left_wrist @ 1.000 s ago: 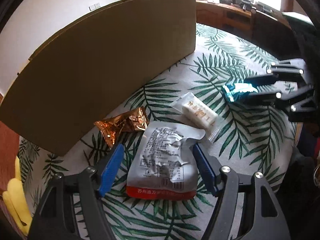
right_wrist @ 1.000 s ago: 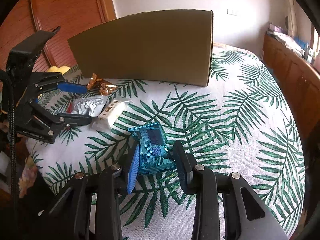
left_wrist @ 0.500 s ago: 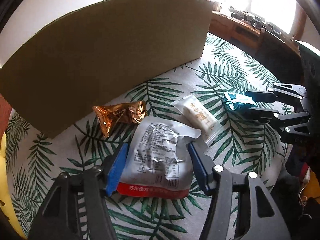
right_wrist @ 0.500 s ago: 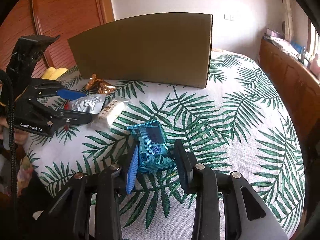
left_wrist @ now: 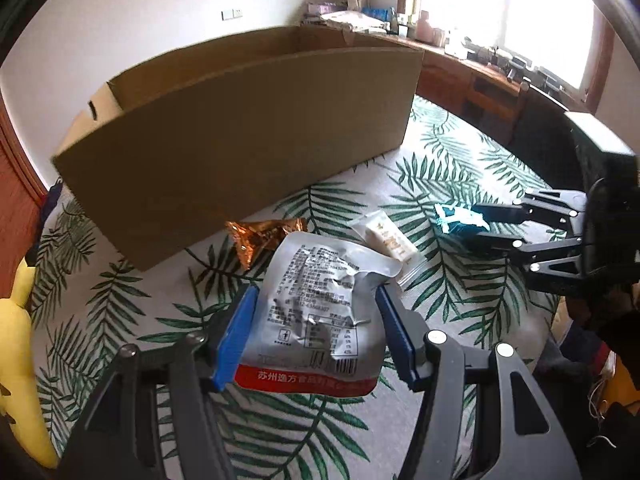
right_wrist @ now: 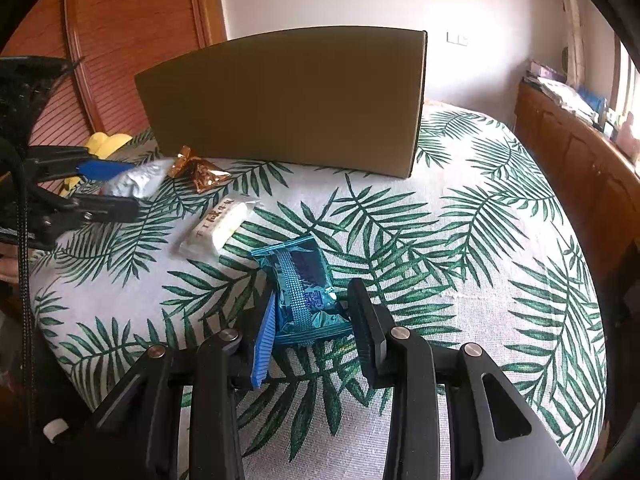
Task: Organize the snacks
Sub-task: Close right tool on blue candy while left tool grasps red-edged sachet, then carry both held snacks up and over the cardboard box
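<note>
Looking early-stage: left gripper (left_wrist: 316, 334) fingers pinch the silver pouch (left_wrist: 320, 312), right gripper (right_wrist: 314, 330) fingers squeeze the teal packet (right_wrist: 302, 292), neither boxed. Ahead of the fingers, gold wrapper (left_wrist: 266, 236) and white bar (left_wrist: 390, 238) wait before the cardboard box (left_wrist: 248, 136) on a palm-print table (right_wrist: 460, 240); wood-panelled bedroom-ish room.

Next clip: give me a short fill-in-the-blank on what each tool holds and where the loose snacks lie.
1. The left tool grips a ____ pouch.
2. The right tool grips a ____ packet.
3. The orange foil snack lies just in front of the ____ box.
4. The white bar lies on the ____-print cloth.

Missing words: silver; blue; cardboard; leaf
</note>
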Available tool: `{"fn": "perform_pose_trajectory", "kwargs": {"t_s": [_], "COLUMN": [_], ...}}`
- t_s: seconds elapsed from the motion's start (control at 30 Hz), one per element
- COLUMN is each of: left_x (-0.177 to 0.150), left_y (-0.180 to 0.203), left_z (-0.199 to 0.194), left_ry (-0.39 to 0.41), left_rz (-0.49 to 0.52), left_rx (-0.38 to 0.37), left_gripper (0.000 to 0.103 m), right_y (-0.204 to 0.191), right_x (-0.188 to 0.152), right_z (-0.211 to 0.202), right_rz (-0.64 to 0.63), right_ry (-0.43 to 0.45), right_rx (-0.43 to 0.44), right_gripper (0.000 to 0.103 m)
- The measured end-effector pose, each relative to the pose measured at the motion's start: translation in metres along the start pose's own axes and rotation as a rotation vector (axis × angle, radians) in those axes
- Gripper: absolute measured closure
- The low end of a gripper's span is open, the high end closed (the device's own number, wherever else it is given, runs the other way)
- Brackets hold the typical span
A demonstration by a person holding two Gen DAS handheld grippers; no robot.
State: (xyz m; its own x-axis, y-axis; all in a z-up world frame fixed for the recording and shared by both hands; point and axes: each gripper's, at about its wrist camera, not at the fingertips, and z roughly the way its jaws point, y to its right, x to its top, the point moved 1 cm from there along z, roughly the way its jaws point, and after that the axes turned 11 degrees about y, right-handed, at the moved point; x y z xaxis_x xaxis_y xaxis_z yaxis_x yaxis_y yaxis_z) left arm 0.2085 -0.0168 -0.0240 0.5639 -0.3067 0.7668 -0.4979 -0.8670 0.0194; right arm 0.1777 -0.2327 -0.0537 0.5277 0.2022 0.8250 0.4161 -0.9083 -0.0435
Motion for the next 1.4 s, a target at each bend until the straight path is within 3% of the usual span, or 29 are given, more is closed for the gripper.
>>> {"fn": "perform_pose_trajectory", "kwargs": {"t_s": [0.67,1.4], "left_x": [0.012,0.079], "left_y": [-0.029,-0.041], "left_z": [-0.033,-0.066], "left_ry": [0.159,0.309], "left_rz": [-0.134,-0.136], "left_rx": [0.077,0.164], "left_gripper": [0.043,0.042], "right_y": [0.002,-0.008], "right_x": [0.011,0.105], "right_z": [-0.004,-0.040], "right_rz": [0.022,-0.033], "right_ry": [0.013,0.176], "right_rx": [0.007,0.025], "right_gripper": [0.072,0.072]}}
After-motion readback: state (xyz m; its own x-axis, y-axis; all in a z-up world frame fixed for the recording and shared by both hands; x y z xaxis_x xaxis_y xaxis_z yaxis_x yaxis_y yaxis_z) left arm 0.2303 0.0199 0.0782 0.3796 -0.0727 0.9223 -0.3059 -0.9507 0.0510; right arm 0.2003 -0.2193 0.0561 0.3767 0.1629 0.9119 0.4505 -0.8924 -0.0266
